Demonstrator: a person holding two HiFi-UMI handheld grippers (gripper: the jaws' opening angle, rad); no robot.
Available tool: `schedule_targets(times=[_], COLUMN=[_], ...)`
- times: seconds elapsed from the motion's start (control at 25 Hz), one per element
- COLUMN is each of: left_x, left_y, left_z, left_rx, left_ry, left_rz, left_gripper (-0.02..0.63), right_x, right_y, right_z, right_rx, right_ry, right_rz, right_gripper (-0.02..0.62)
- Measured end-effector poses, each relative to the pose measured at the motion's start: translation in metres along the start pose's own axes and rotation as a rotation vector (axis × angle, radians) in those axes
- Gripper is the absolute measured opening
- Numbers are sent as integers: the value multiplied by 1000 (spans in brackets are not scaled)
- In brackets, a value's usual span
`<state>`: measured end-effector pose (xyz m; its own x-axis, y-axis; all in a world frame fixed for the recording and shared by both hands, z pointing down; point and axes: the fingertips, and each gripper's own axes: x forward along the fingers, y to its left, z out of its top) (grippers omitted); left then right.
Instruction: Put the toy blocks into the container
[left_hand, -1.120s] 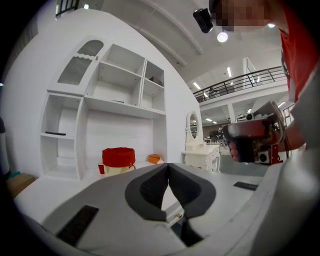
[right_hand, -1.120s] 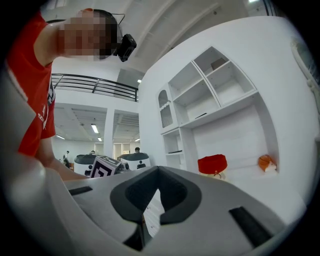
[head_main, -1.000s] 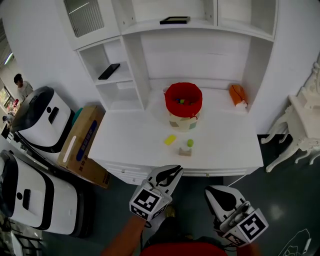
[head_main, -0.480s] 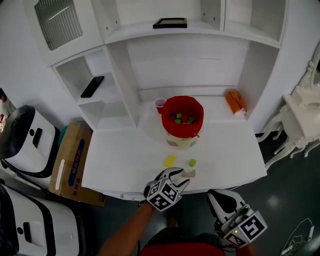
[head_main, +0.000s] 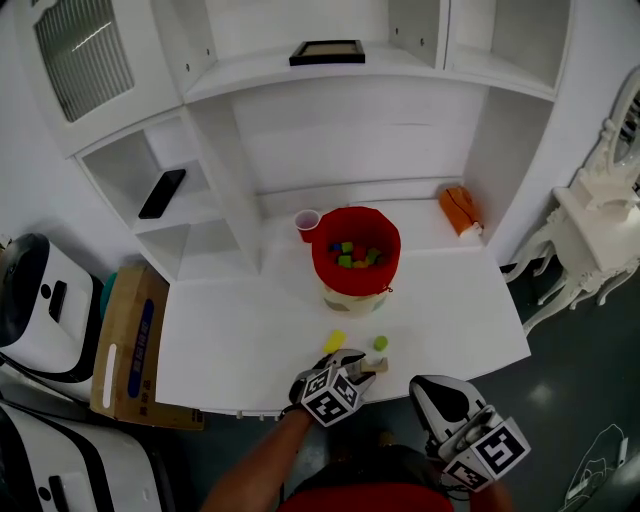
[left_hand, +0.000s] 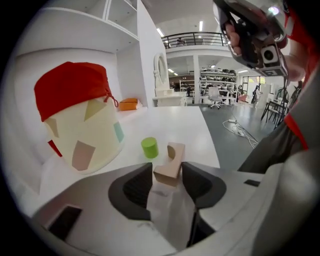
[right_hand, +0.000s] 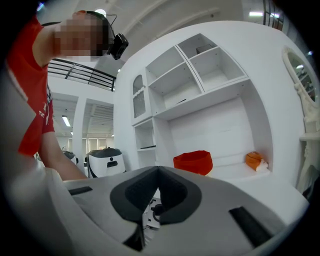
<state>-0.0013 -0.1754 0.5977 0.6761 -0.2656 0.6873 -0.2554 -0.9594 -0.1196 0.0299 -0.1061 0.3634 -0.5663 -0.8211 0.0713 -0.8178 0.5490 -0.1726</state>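
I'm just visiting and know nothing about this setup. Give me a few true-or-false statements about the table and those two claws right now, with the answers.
1. Some blocks lie inside the container. True.
2. The left gripper has its jaws around the green cylinder. False: the tan block is between its jaws, which are opening and do not squeeze it. The cylinder stands beside that block on the table.
3. The right gripper is shut with nothing in it. True.
4. The yellow block lies inside the pink cup. False: it lies on the table near the front edge. The cup stands farther back, beside the container.
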Motion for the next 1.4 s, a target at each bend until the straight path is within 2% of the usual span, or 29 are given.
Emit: schedule_targets(times=[0.04,0.24,0.4,0.6,0.68,0.76,0.92,1.04,1.12,1.2,1.32,1.4], left_x=[1,-2,-31,-97,-121,-140,-172,-184,-185,-180,-163,-151], left_y=[0,-1,7,26,37,51,86,115,136,158,189,204], left_z=[0,3,19,51,64,77,112,136,147,155,159,159], left_rx=[0,-30,-193,-371,-414,-446,-465,-463,-466,-481,-504,-502], left_ry=[-3,-70,-258,-520,-591,-644,-726,-759,-748,-711,-621,-561], left_rz=[-2,5,74,208,254,287,343,389,425,460,495,508], left_gripper=[200,193,192,190,190,190,190,190,190,190,190,192], right_x=[3,22,44,80,94,107,121,126,128,129,130,131], right_y=[-3,-32,-70,-91,-91,-91,-93,-95,-95,-93,-92,-92], right_z=[-2,-31,-78,-141,-157,-171,-188,-194,-198,-202,-205,-204], right_rx=[-2,-46,-53,-80,-126,-169,-187,-181,-175,-176,-182,-179], right_ry=[10,117,251,481,546,595,659,675,684,689,687,683], right_rz=[-2,-44,-87,-46,-28,-24,-33,-35,-23,-9,-1,3], right_gripper=[11,11,28,171,199,199,201,201,199,196,135,145])
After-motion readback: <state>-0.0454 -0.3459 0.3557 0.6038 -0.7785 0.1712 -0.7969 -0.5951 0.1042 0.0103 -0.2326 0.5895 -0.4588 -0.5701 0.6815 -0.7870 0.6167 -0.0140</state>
